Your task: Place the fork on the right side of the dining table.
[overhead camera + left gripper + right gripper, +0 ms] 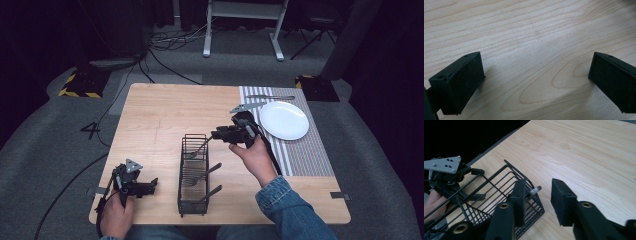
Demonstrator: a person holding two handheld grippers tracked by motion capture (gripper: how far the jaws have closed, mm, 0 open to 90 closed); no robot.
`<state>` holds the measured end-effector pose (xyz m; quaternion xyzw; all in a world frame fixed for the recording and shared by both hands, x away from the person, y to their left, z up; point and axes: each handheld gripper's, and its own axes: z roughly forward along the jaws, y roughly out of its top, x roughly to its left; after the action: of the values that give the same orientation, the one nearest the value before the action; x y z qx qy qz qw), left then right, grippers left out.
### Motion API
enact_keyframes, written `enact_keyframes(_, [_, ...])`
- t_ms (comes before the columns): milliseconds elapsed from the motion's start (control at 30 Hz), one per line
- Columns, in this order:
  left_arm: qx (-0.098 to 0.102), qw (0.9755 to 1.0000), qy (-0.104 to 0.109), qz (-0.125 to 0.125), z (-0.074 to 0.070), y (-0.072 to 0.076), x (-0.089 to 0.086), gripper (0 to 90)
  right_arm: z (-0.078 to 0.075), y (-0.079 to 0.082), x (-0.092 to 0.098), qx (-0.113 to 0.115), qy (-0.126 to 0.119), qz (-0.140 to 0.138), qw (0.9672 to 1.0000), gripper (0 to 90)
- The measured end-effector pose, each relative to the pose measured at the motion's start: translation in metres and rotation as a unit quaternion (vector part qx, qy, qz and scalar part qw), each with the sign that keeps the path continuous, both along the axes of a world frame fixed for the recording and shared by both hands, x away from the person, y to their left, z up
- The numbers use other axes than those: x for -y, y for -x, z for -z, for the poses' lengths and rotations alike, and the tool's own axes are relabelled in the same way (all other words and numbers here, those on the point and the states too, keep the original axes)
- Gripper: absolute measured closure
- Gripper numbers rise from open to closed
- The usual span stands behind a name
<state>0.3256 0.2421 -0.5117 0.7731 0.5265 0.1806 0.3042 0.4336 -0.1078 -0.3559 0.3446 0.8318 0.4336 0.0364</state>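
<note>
Wooden table point(155, 115) fills mid-frame, striped mat point(305, 150) and plate point(283, 120) upper right. My wire basket point(194, 175) sits centre. I'd say the fork point(200, 148) comes next: handle slanting up-right toward my right gripper point(216, 134), jaws spread around its tip. Left gripper point(152, 184) idles lower left, spread.

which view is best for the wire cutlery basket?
High view: the whole wire cutlery basket shows on the table, with three utensil handles sticking out. The right gripper view gives a close look at one end, partly behind the right gripper. The left gripper view has bare tabletop.
</note>
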Motion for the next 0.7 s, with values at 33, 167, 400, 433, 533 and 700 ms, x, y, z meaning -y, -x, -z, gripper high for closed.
enact_keyframes(33, [0.0, 1.0, 0.0, 0.0, 0.0, 0.0, 0.0, 0.2, -0.001, 0.001, -0.001, 0.002, 0.002, -0.002, 1.0, 71.4])
enact_keyframes(167, [0.0, 1.0, 0.0, 0.0, 0.0, 0.0, 0.0, 0.2, -0.003, 0.004, -0.005, 0.004, 0.006, -0.009, 0.9999, 77.8])
enact_keyframes(400, [0.0, 1.0, 0.0, 0.0, 0.0, 0.0, 0.0, 0.2, -0.011, 0.012, -0.013, 0.009, 0.004, -0.014, 0.9999, 81.9])
enact_keyframes(433, [0.0, 1.0, 0.0, 0.0, 0.0, 0.0, 0.0, 0.2, -0.011, 0.013, -0.016, 0.012, 0.008, -0.013, 0.9998, 82.3])
enact_keyframes(533, [0.0, 1.0, 0.0, 0.0, 0.0, 0.0, 0.0, 0.2, -0.015, 0.016, -0.02, 0.019, 0.014, -0.012, 0.9997, 84.4])
enact_keyframes(700, [0.0, 1.0, 0.0, 0.0, 0.0, 0.0, 0.0, 0.2, -0.025, 0.021, -0.019, 0.028, 0.018, -0.009, 0.9994, 87.0])
